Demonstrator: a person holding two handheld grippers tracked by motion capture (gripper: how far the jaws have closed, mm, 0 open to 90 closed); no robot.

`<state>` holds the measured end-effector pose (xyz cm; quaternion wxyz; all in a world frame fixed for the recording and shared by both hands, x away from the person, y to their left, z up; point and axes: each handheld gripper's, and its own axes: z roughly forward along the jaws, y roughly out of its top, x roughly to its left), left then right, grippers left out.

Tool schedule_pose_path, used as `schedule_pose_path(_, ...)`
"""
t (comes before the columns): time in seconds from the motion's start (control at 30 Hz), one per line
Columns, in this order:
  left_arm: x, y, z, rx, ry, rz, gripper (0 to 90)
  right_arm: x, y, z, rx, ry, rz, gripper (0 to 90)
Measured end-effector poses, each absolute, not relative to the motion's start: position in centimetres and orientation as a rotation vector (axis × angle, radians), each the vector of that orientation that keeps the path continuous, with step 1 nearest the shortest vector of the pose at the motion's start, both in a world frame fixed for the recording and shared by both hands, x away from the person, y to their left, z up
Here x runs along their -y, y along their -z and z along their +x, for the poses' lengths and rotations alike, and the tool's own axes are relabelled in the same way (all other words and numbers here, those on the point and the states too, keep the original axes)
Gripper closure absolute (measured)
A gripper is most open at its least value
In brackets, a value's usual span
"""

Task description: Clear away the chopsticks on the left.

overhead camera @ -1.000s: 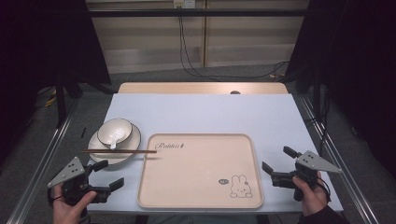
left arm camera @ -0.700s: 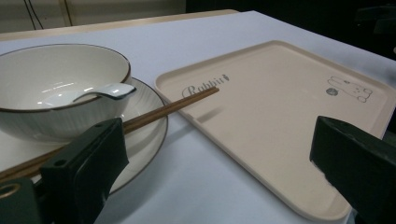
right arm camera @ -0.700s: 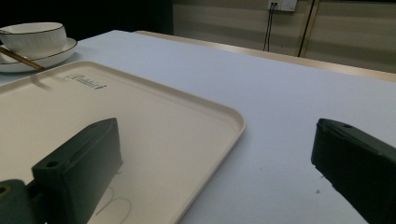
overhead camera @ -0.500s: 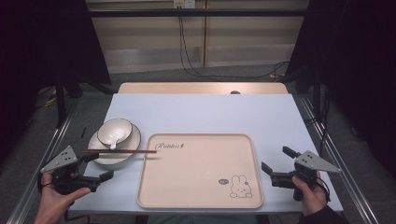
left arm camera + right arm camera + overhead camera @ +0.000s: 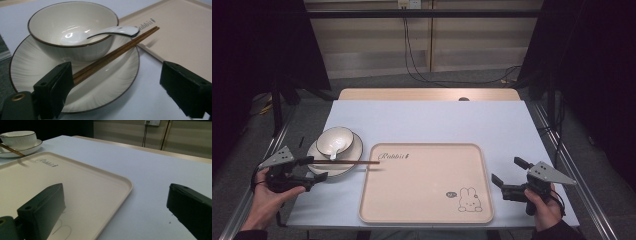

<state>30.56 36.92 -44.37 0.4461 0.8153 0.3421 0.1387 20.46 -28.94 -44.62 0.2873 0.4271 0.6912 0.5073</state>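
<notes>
My left gripper [image 5: 316, 169] is spread wide, jaws just closing slightly, astride the chopsticks [image 5: 113, 53] lying across the plate [image 5: 105, 86] beside the bowl [image 5: 72, 30], not gripping; my right gripper [image 5: 506, 175] gapes empty.

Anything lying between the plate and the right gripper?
The tray lies between plate and right gripper, with chopsticks' tips over its edge, in the high view.

The high view looks forward and down from above the near edge of the table [image 5: 427, 120], taking in its whole top from afar. The left gripper view sits low and close, facing the plate [image 5: 75, 82] and bowl [image 5: 72, 32] at 12 o'clock. The right gripper view skims the tabletop, facing the tray [image 5: 75, 190] toward 10 o'clock. All 3 views share the tray, the plate, the bowl and the chopsticks [image 5: 347, 162].
</notes>
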Motion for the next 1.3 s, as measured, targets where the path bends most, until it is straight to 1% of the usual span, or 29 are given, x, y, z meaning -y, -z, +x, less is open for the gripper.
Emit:
schedule_pose_path(0.17, -36.6, 45.1, 31.3, -0.834, -0.357, 2.061, 9.4, 28.9, 44.6, 20.5, -1.849, -1.355, 1.138, 1.5)
schedule_pose_path(0.23, -36.3, 45.0, 31.4, -0.827, -0.387, 2.086, 11.3, 28.9, 44.7, 20.5, -1.846, -1.352, 1.144, 1.5)
schedule_pose_path(0.33, -35.8, 45.0, 31.5, -0.798, -0.405, 2.115, 18.6, 28.8, 44.7, 20.5, -1.843, -1.35, 1.145, 1.5)
schedule_pose_path(0.4, -35.6, 45.0, 31.7, -0.789, -0.404, 2.137, 25.6, 28.9, 44.7, 20.5, -1.849, -1.359, 1.137, 1.5)
schedule_pose_path(0.43, -35.4, 45.1, 31.8, -0.797, -0.409, 2.147, 32.2, 28.9, 44.6, 20.5, -1.849, -1.361, 1.131, 1.5)
schedule_pose_path(0.5, -35.5, 45.1, 32.0, -0.799, -0.395, 2.136, 33.9, 28.9, 44.6, 20.5, -1.848, -1.362, 1.136, 1.5)
schedule_pose_path(0.57, -35.8, 44.9, 32.2, -0.794, -0.39, 2.154, 39.9, 28.9, 44.6, 20.5, -1.85, -1.363, 1.134, 1.5)
schedule_pose_path(0.77, -35.8, 44.9, 32.4, -0.769, -0.401, 2.193, 47.9, 28.8, 44.7, 20.5, -1.847, -1.361, 1.133, 1.6)
schedule_pose_path(0.8, -35.7, 45.0, 32.5, -0.757, -0.393, 2.202, 47.9, 28.8, 44.7, 20.5, -1.847, -1.361, 1.133, 1.6)
schedule_pose_path(0.97, -35.3, 45.2, 32.6, -0.73, -0.386, 2.229, 56.0, 28.9, 44.7, 20.5, -1.853, -1.363, 1.132, 1.5)
schedule_pose_path(1.0, -35.2, 45.2, 32.6, -0.723, -0.386, 2.24, 56.0, 28.9, 44.7, 20.5, -1.853, -1.363, 1.132, 1.5)
schedule_pose_path(1.03, -35.0, 45.4, 32.6, -0.709, -0.385, 2.255, 58.5, 28.8, 44.7, 20.5, -1.844, -1.361, 1.137, 1.6)
schedule_pose_path(1.17, -34.8, 45.3, 32.7, -0.689, -0.384, 2.286, 59.9, 28.8, 44.7, 20.5, -1.846, -1.361, 1.137, 1.6)
schedule_pose_path(1.2, -34.7, 45.3, 32.8, -0.671, -0.368, 2.306, 62.8, 28.8, 44.7, 20.5, -1.845, -1.357, 1.136, 1.6)
schedule_pose_path(1.27, -34.6, 45.4, 32.9, -0.662, -0.367, 2.299, 63.2, 28.8, 44.7, 20.5, -1.846, -1.356, 1.137, 1.5)
schedule_pose_path(1.3, -34.3, 45.4, 32.9, -0.652, -0.358, 2.316, 66.8, 28.8, 44.7, 20.5, -1.846, -1.357, 1.137, 1.5)
